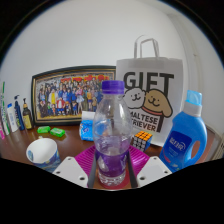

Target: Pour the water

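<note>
Gripper: my gripper (pixel 111 170) is closed on the bottle; both fingers, each with its magenta pad (pixel 86 160), press on the lower part of it from the two sides.
Bottle: the clear plastic bottle with a purple cap (pixel 112 128) stands upright between my fingers; I see through its wall, and the lower part looks purple from the pads behind it. I cannot tell how much water is inside.
Table: the brown wooden table (pixel 68 149) carries the things beyond the fingers.
Behind the bottle: a white paper bag with handles and the word GIFT and cartoon dogs printed on it (pixel 152 88) stands upright; just in front of it lies a small colour cube puzzle (pixel 143 140).
Right side: a blue plastic detergent bottle with a label (pixel 185 140) stands near the bag.
Left side: a round white object with a blue part (pixel 42 152) is near my left finger; farther away lie two small green pieces (pixel 51 131).
Back: a framed group photograph in a dark frame (pixel 70 95) leans there, and some tubes and small bottles (pixel 12 116) stand beside it.
</note>
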`<state>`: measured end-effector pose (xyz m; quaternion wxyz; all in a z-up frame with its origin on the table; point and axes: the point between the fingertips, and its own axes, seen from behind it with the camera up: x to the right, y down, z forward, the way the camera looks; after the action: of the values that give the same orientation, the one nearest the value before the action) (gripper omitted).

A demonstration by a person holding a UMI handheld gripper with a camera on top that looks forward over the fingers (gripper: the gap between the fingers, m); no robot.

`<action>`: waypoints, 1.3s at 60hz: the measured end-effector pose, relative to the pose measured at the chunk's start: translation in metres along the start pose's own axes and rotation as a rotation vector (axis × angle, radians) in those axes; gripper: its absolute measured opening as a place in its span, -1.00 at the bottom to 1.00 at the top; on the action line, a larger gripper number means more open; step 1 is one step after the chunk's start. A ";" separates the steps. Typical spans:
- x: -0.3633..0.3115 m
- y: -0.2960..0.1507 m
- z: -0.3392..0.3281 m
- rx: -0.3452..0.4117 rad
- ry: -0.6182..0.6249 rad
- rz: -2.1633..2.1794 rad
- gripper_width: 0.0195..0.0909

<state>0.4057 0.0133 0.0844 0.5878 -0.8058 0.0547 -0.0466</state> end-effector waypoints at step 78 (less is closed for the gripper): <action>-0.193 -0.053 -0.403 -0.293 -0.052 -0.112 0.85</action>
<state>0.1601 -0.3222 0.2559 0.4615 -0.8857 0.0009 -0.0501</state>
